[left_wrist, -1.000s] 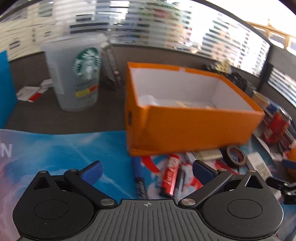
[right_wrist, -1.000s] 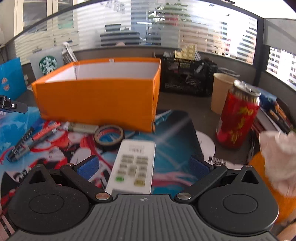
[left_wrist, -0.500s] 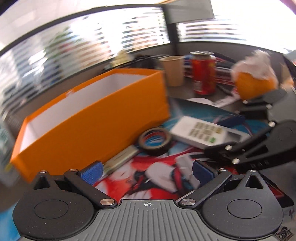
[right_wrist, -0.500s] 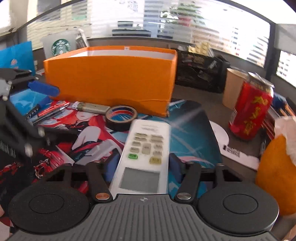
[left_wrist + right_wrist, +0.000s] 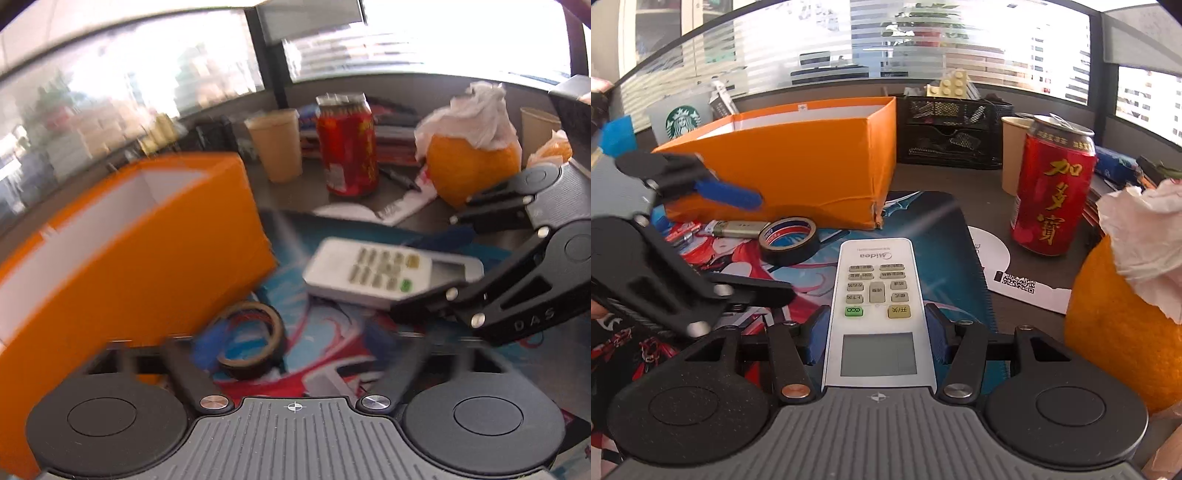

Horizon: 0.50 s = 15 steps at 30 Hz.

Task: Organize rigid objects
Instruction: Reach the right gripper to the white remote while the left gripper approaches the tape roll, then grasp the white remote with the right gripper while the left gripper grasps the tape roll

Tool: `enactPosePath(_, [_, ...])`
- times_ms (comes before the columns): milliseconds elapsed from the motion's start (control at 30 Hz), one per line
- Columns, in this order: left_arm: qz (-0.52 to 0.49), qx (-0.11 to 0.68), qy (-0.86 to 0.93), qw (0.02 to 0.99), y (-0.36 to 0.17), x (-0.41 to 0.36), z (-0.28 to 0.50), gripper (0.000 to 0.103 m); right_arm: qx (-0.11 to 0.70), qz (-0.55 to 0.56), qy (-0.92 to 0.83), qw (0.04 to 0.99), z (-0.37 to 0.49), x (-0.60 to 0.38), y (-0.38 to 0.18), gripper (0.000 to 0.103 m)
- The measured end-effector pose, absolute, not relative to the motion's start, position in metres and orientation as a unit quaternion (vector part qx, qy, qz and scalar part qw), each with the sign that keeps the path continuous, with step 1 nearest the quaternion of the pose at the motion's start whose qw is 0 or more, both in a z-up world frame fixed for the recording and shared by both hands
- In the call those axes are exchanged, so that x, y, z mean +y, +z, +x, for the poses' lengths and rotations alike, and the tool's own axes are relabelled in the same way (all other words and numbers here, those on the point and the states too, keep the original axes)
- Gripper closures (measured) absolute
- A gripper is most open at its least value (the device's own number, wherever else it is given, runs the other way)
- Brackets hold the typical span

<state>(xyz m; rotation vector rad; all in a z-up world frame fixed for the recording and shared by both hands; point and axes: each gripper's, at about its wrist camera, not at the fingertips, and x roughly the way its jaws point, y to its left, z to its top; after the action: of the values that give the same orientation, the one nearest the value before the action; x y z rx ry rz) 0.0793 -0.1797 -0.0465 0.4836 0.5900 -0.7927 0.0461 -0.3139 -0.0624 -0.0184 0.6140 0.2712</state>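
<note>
Swung round from the pens to the black tape roll [image 5: 251, 341] by the orange box [image 5: 798, 166]; left gripper [image 5: 291, 345] just narrowing, tape between its fingers, contact unclear. Clamped across the white remote [image 5: 877, 295] on the mat, right gripper [image 5: 877, 334], fingers along its long axis.

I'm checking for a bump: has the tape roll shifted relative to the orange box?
No. The tape roll lies by the orange box's front corner, as before.
</note>
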Motion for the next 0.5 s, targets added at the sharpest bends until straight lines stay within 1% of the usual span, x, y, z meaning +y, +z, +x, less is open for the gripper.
enactPosePath(67, [0.217,0.290,-0.378,0.852,-0.048,-0.181,0.084,0.055,0.301,-0.001,0.134,0.944,0.047,-0.317,-0.063,0.049])
enactPosePath(133, [0.208,0.298,-0.382,0.850,-0.048,-0.181,0.088,0.063,0.301,0.004,0.134,0.944,0.047,-0.319,-0.063,0.047])
enactPosePath(167, [0.207,0.299,-0.380,0.851,-0.048,-0.181,0.090,0.069,0.301,0.006,0.134,0.944,0.047,-0.319,-0.063,0.044])
enactPosePath(200, [0.208,0.299,-0.375,0.852,-0.048,-0.181,0.091,0.082,0.301,0.008,0.136,0.944,0.047,-0.319,-0.063,0.042])
enactPosePath(267, [0.219,0.295,-0.358,0.858,-0.047,-0.179,0.091,0.097,0.301,0.010,0.135,0.944,0.047,-0.320,-0.063,0.036])
enactPosePath(400, [0.201,0.308,-0.358,0.858,-0.044,-0.174,0.088,0.098,0.302,0.012,0.132,0.944,0.048,-0.319,-0.063,0.035])
enactPosePath(433, [0.201,0.307,-0.351,0.861,-0.044,-0.173,0.086,0.098,0.302,0.010,0.128,0.945,0.047,-0.319,-0.062,0.042])
enactPosePath(467, [0.199,0.306,-0.346,0.864,-0.044,-0.172,0.084,0.098,0.301,0.004,0.123,0.946,0.047,-0.317,-0.062,0.052])
enactPosePath(500, [0.195,0.308,-0.344,0.866,-0.044,-0.171,0.081,0.098,0.300,0.001,0.125,0.946,0.047,-0.316,-0.062,0.052])
